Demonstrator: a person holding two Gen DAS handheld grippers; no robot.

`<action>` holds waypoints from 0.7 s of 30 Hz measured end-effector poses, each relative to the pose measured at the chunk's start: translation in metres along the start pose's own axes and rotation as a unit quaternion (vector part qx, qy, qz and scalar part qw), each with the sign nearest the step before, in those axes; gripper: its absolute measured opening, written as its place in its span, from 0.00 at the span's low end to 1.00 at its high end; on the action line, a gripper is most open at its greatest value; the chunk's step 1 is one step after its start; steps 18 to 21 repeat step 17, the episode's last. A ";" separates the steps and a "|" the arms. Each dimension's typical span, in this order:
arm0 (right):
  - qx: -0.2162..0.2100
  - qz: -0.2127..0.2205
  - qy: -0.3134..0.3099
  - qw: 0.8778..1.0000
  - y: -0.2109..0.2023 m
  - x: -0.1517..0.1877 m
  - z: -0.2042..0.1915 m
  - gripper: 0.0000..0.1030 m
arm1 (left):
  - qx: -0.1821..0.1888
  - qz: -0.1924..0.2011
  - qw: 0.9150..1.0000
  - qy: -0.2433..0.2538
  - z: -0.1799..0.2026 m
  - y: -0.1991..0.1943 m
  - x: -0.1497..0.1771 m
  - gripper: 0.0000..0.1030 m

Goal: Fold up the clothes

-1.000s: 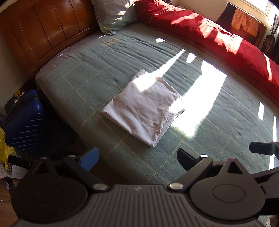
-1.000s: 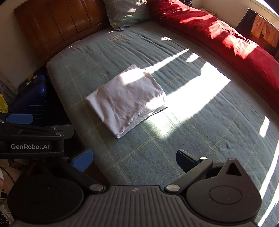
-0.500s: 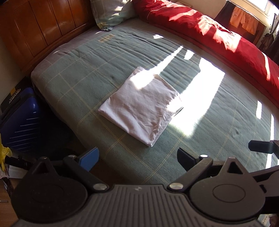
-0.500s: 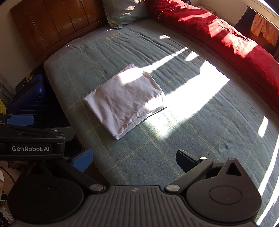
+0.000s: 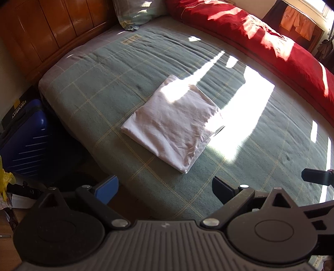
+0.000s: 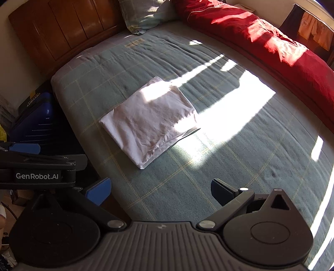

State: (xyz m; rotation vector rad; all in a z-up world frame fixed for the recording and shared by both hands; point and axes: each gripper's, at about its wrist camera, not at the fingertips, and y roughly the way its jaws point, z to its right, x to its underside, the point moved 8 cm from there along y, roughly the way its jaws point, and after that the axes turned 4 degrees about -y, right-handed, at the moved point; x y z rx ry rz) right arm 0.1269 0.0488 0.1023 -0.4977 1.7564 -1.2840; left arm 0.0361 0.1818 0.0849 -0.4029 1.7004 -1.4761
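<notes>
A white garment (image 5: 173,123) lies folded into a flat rectangle on the green checked bedspread (image 5: 100,87), partly in a sun patch. It also shows in the right wrist view (image 6: 150,121). My left gripper (image 5: 165,188) is open and empty, held back over the bed's near edge, apart from the garment. My right gripper (image 6: 160,190) is open and empty too, likewise short of the garment. The left gripper's body (image 6: 37,168) shows at the left of the right wrist view.
A red duvet (image 5: 261,35) is bunched along the bed's far side. A checked pillow (image 5: 137,12) leans on the wooden headboard (image 5: 52,27). A blue suitcase (image 5: 25,139) stands on the floor beside the bed. Clothes hang by the window (image 5: 296,18).
Both grippers have drifted slightly, so the folded garment shifts a little in view. The garment itself has not moved, and both grippers stay open.
</notes>
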 end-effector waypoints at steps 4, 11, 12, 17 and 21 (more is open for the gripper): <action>0.000 0.001 0.001 1.000 0.000 -0.002 0.001 1.00 | -0.001 0.002 1.000 0.001 0.001 0.001 -0.003 0.94; 0.003 0.003 0.000 1.000 0.001 -0.004 0.002 1.00 | -0.002 0.006 1.000 0.007 0.003 0.002 -0.008 0.94; 0.004 0.003 0.000 1.000 0.002 -0.005 0.003 1.00 | -0.003 0.006 1.000 0.008 0.003 0.002 -0.008 0.94; 0.004 0.004 0.001 1.000 0.002 -0.005 0.004 1.00 | -0.004 0.006 1.000 0.005 0.004 0.003 -0.010 0.94; 0.004 0.004 0.001 1.000 0.002 -0.005 0.004 1.00 | -0.004 0.006 1.000 0.005 0.004 0.003 -0.010 0.94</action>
